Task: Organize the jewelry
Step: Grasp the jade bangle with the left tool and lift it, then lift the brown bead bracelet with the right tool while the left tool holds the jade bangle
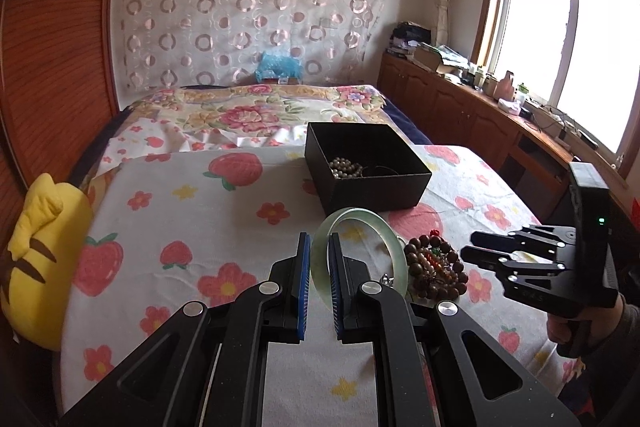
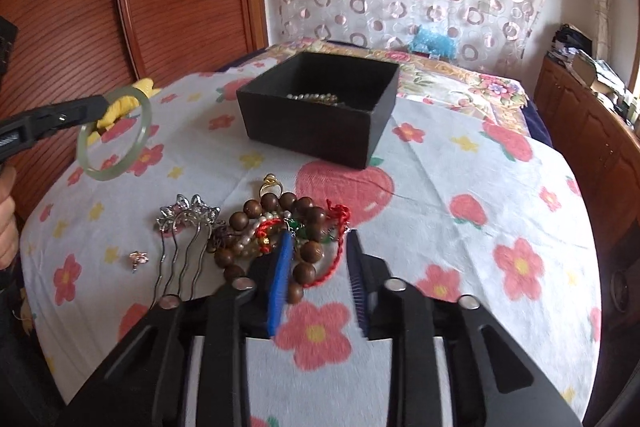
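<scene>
My left gripper (image 1: 320,239) is shut on a pale green jade bangle (image 1: 354,213), which it holds above the flowered bedcover; the right wrist view shows that gripper (image 2: 102,107) and the bangle (image 2: 147,121) at far left. Beyond stands an open black box (image 1: 372,195) (image 2: 304,131) with a pearl strand (image 2: 316,99) inside. My right gripper (image 2: 319,235) hovers over a pile of brown wooden beads (image 2: 310,251) tangled with red cord. Its jaws stand a little apart, with beads showing in the gap but not pressed. The left wrist view shows it (image 1: 468,246) just right of the pile (image 1: 434,267).
A silver hair comb (image 2: 188,223), a small silver piece (image 2: 138,259) and a gold ring (image 2: 270,185) lie beside the pile. A yellow plush cushion (image 1: 36,259) sits at the bed's left edge. Wooden cabinets (image 1: 480,115) run along the right under the window.
</scene>
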`<state>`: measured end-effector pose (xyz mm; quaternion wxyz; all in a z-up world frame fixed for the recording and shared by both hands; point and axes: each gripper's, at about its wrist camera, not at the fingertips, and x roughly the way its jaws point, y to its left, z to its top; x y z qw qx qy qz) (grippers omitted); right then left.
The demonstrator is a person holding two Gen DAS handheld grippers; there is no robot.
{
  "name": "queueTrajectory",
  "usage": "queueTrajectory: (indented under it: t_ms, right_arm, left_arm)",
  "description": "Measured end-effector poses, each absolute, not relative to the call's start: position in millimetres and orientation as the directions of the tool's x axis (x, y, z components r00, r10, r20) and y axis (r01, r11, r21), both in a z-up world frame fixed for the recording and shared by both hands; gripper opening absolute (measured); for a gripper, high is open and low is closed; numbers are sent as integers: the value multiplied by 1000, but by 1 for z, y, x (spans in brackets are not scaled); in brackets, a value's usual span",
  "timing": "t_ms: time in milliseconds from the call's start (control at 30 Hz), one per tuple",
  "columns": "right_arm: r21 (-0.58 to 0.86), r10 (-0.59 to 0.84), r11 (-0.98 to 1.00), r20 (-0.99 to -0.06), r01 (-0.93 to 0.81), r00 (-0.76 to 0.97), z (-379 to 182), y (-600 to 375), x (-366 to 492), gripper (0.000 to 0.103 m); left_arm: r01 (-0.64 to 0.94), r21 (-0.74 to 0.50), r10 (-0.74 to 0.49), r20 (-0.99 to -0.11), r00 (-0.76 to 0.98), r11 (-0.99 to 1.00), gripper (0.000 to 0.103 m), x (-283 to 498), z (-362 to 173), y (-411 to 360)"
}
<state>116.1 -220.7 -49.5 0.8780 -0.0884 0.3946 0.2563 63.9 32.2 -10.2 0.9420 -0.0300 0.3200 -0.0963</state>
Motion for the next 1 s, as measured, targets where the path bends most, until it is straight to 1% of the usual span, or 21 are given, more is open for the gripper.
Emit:
queueTrajectory:
  t_ms: [67, 467, 500, 567, 733, 1000]
  right_arm:
    - [36, 370, 850, -750, -525, 548, -55, -215, 121, 22]
    - [43, 357, 849, -781, -526, 513, -63, -209, 130, 21]
    - [43, 361, 845, -782, -533, 508, -63, -208, 129, 17]
    - [46, 368, 837, -784, -545, 499, -63, -208, 128, 15]
    - [58, 401, 826, -760, -561, 511, -50, -211, 121, 15]
    - [11, 432, 805, -696, -593, 573, -4, -206, 104, 15]
  left_arm:
    - [163, -119, -202, -598, 775, 979, 8, 64, -11, 33]
    - [166, -122, -207, -599, 773, 978, 8, 59, -15, 33]
    - [165, -122, -206, -600, 773, 979, 8, 59, -15, 33]
    - [165, -120, -204, -601, 773, 979, 8, 59, -15, 33]
    - [160, -108, -193, -604, 773, 981, 8, 57, -17, 30]
    - [168, -113, -202, -595, 778, 979, 8, 56, -15, 26]
